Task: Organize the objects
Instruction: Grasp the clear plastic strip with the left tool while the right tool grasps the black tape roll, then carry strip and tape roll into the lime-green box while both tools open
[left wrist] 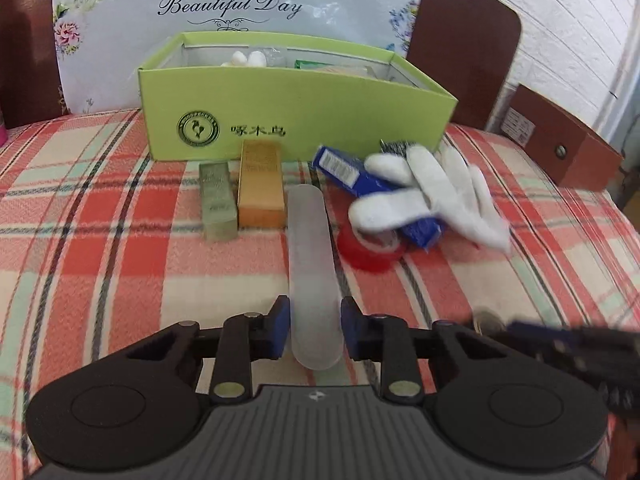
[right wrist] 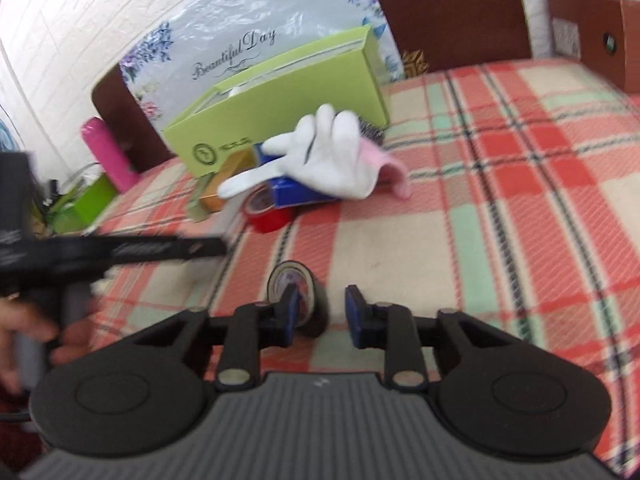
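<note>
A long frosted translucent case [left wrist: 312,264] lies on the plaid cloth, its near end between the open fingers of my left gripper [left wrist: 314,332], with small gaps on both sides. Beyond it stand a gold box [left wrist: 260,184], a grey-green box [left wrist: 218,204], a red tape roll [left wrist: 370,250], a blue box [left wrist: 348,172] and white gloves [left wrist: 436,196], all before an open green box [left wrist: 296,108]. My right gripper [right wrist: 322,312] is open around a dark tape roll [right wrist: 300,296] standing on edge near the left finger.
The green box [right wrist: 280,108] holds white items. A floral plastic bag [left wrist: 240,4] leans behind it against a brown headboard [left wrist: 460,40]. A pink bottle [right wrist: 108,152] and a small green container [right wrist: 88,200] stand far left in the right wrist view. A brown box [left wrist: 560,140] sits at right.
</note>
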The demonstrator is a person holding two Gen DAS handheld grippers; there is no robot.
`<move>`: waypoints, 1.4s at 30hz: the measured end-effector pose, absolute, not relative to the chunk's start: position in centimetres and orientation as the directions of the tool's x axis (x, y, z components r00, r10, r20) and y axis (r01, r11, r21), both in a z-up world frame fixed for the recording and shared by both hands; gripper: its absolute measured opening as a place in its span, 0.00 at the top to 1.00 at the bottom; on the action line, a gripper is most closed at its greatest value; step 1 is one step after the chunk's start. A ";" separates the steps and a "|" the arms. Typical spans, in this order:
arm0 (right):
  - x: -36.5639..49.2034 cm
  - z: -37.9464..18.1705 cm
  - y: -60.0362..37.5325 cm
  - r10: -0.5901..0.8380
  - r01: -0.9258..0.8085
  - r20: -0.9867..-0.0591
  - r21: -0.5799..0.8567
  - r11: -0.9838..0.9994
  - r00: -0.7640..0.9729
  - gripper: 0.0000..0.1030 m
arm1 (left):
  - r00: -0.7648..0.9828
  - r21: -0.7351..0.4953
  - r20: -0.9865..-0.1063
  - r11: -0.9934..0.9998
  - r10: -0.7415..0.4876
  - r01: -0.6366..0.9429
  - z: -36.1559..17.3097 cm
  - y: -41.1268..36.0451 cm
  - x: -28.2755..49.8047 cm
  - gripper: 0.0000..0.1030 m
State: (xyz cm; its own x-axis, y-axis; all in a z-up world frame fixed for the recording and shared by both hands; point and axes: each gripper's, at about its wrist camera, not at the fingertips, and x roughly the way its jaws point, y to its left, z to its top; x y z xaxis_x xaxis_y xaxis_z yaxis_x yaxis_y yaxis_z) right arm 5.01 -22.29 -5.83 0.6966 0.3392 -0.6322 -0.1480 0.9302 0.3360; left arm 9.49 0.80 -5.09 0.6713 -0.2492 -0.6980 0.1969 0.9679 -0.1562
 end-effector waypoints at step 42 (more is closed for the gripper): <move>3.7 -6.0 -17.1 0.263 -0.322 -0.618 0.018 0.947 0.741 0.54 | 0.678 -0.113 -0.701 0.974 -0.219 0.198 -5.2 0.0 10.5 0.54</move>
